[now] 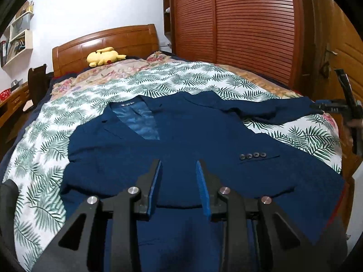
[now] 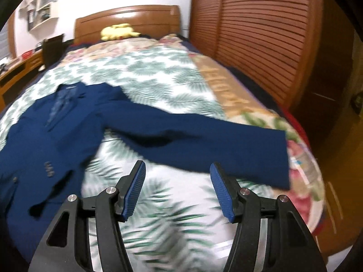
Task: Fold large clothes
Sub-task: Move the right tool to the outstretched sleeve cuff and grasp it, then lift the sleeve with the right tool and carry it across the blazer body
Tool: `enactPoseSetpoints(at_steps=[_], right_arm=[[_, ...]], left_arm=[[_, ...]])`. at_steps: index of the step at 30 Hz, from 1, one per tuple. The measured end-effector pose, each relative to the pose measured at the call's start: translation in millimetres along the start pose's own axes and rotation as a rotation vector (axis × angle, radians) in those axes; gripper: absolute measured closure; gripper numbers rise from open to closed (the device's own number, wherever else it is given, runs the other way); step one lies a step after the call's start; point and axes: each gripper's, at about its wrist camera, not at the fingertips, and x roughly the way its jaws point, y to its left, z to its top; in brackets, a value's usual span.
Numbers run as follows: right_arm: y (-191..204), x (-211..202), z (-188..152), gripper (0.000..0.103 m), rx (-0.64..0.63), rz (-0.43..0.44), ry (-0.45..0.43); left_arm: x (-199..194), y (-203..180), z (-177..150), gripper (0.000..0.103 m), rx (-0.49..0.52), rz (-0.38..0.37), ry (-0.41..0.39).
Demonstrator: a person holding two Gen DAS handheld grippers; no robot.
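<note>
a: navy jacket (image 1: pixel 192 131) flat on the leaf-print bedspread (image 1: pixel 45 136), front up, one sleeve (image 2: pixel 204 140) stretched toward the bed edge.

b: left gripper (image 1: pixel 179 167) low over the hem, narrow gap, nothing pinched. right gripper (image 2: pixel 178 170) wide, empty, short of the cuff.

a: risks?

b: grabbing bedspread along with the cuff. sleeve near the edge, liable to slide off. fold likely crooked if dragged.

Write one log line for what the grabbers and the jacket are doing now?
jacket: flat on bed | left gripper: open above it | right gripper: open, empty
</note>
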Motion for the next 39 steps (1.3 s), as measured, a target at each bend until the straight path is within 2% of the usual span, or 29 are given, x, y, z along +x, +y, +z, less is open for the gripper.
enactPoseSetpoints(at_steps=[6,14,23,27,29,30,31,32,39], right_arm=[[-65.6,19.7,12.5,0.043,0.052,-0.076,0.039],[-127.4,38.2,21.3,0.042,0.156,-0.105,0.068],[-161.4,60.1,-0.2,0.042,0.257,-0.052,0.170],[-159.7,61.4,-4.8,0.042,0.274,-0.031,0.170],[-156.4,63.2,-3.8,0.065,0.249,-0.011,0.183],[-153.3,64.1,-2.4,0.072,0.234,-0.015,0.189],[-148.6,62.9,-0.1,0.091,0.211,-0.024,0.192],[-143.8,60.2,3.3,0.095,0.196,-0.015,0.190],[-88.8,20.6,46.9,0.095,0.094,0.018,0.072]], left_arm=[[16.2,-10.9,-0.8,0.074,-0.020,-0.001,0.029],[21.8,-8.0,0.0,0.074,-0.024,0.029,0.038],[26.2,-7.5,-3.0,0.074,-0.025,0.023,0.052],[26.9,-14.1,-5.6,0.074,-0.010,0.003,0.059],[25.7,-18.4,-7.3,0.074,0.002,-0.005,0.059],[24.8,-19.9,-8.1,0.074,0.007,-0.006,0.060],[23.2,-21.9,-9.2,0.074,0.015,-0.009,0.060],[22.0,-22.8,-9.4,0.074,0.020,-0.011,0.059],[12.7,-23.2,-11.2,0.074,0.021,-0.025,0.073]])
